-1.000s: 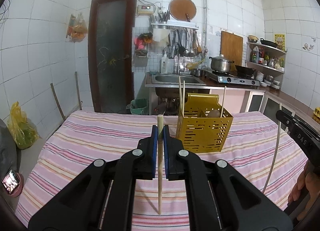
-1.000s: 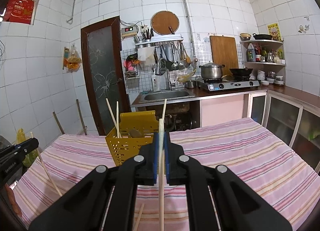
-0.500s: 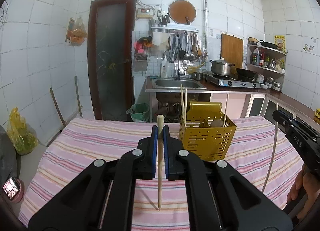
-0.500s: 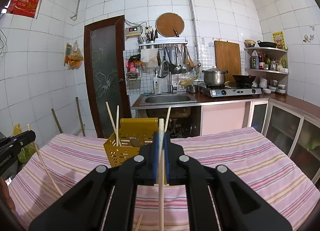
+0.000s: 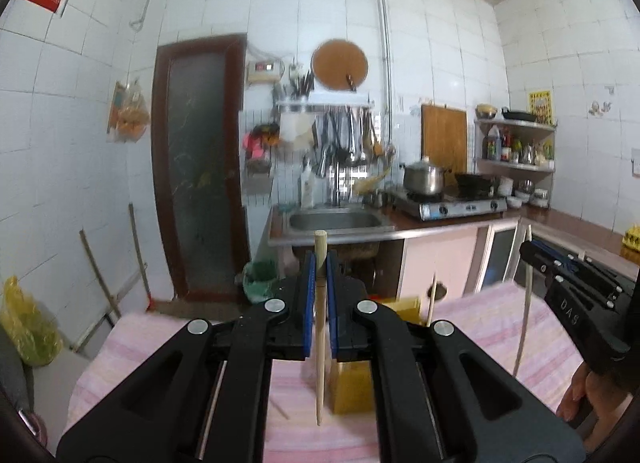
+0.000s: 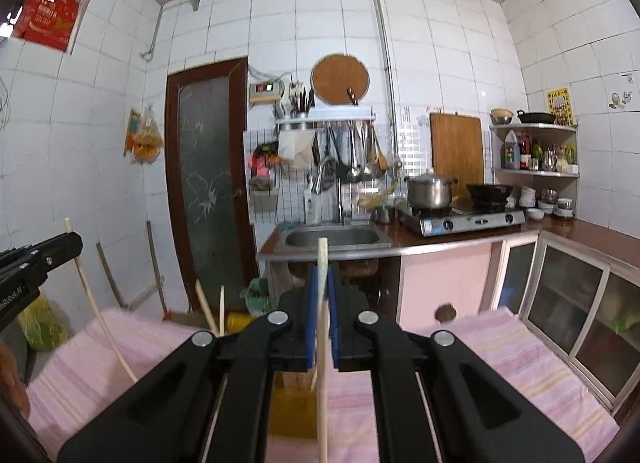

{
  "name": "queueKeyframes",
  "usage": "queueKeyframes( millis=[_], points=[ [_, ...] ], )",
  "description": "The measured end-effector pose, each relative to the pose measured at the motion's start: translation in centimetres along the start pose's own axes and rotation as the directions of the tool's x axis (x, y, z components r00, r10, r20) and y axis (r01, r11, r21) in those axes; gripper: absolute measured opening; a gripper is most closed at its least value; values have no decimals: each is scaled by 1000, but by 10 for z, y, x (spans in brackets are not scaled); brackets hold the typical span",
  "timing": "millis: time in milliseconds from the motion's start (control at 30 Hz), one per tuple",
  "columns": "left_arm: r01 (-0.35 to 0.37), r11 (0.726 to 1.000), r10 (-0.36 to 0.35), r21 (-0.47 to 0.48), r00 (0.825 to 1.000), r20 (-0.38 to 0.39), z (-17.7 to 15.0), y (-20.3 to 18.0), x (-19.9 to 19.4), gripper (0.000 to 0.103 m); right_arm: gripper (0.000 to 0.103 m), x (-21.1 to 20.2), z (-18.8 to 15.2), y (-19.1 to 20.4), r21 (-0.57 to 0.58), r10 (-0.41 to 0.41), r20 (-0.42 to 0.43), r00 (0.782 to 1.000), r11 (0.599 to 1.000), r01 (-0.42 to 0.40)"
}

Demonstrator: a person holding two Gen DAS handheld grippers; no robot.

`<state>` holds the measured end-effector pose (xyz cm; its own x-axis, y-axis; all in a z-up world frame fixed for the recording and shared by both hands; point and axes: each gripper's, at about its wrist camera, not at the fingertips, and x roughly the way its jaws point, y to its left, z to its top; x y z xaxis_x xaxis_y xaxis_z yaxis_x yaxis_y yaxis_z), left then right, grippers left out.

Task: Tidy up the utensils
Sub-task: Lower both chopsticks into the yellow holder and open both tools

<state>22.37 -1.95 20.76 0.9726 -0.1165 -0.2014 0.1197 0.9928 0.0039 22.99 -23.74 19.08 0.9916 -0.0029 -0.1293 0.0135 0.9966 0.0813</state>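
A slim, round wooden chopstick (image 5: 320, 327) stands upright at frame centre, clamped between the blue pads of the matte black left gripper (image 5: 320, 299). The right gripper (image 6: 322, 315) pinches a second pale chopstick (image 6: 322, 383) likewise. Below both, a perforated yellow utensil basket (image 5: 352, 387) sits on the pink striped tablecloth (image 5: 480, 327).

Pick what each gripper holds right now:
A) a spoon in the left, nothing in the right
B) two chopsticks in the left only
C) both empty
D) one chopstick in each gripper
D: the left gripper is shut on a wooden chopstick, and the right gripper is shut on another chopstick.
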Motion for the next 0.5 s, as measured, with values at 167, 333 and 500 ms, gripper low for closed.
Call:
queueKeyframes(
  millis=[167,333,500],
  points=[
    [25,1000,-24,-8,998,56,32,-12,29,4,6,34,30,2,8,6,40,999,1000,-7],
    [57,998,-55,-23,996,68,41,-21,60,4,6,75,44,6,29,16,85,996,999,-18],
    [53,998,-52,-22,998,22,17,-27,104,4,6,109,25,6,50,8,111,994,999,-13]
  ],
)
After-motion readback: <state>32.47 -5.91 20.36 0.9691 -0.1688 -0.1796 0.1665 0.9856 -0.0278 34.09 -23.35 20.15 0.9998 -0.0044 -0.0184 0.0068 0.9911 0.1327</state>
